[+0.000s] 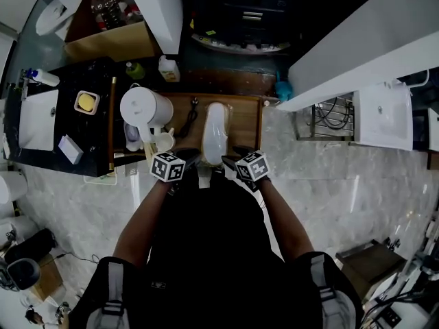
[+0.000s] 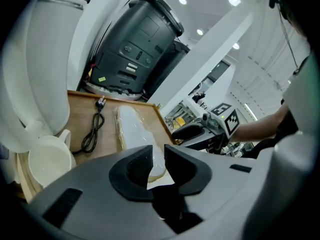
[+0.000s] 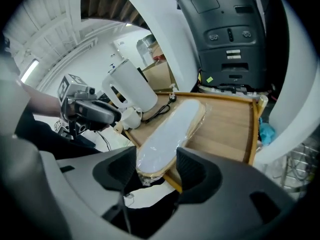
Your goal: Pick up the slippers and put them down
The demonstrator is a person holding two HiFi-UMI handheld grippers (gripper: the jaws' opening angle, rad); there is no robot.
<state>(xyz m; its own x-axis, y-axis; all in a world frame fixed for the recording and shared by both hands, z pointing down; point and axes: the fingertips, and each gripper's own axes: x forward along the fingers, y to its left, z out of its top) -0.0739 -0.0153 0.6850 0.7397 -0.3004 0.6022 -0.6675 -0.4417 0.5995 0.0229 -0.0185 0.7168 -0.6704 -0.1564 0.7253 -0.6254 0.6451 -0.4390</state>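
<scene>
The wooden bench (image 1: 247, 125), in the middle of the picture, holds the white wrapped slippers (image 1: 215, 132). The right gripper (image 3: 156, 160) is spread wide round their near end. The left gripper (image 2: 159, 154) is a little apart, not squeezing. The slippers look put down, so next both grippers should back away gently.

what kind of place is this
Probably a hotel room, or a mock-up of one: plastic-wrapped slippers and a white kettle sit on a wooden tray, with a basin nearby.

Nothing you can read, labels on the black machine (image 2: 135, 49) too small, your marker cubes (image 1: 168, 166) bear only square patterns.
</scene>
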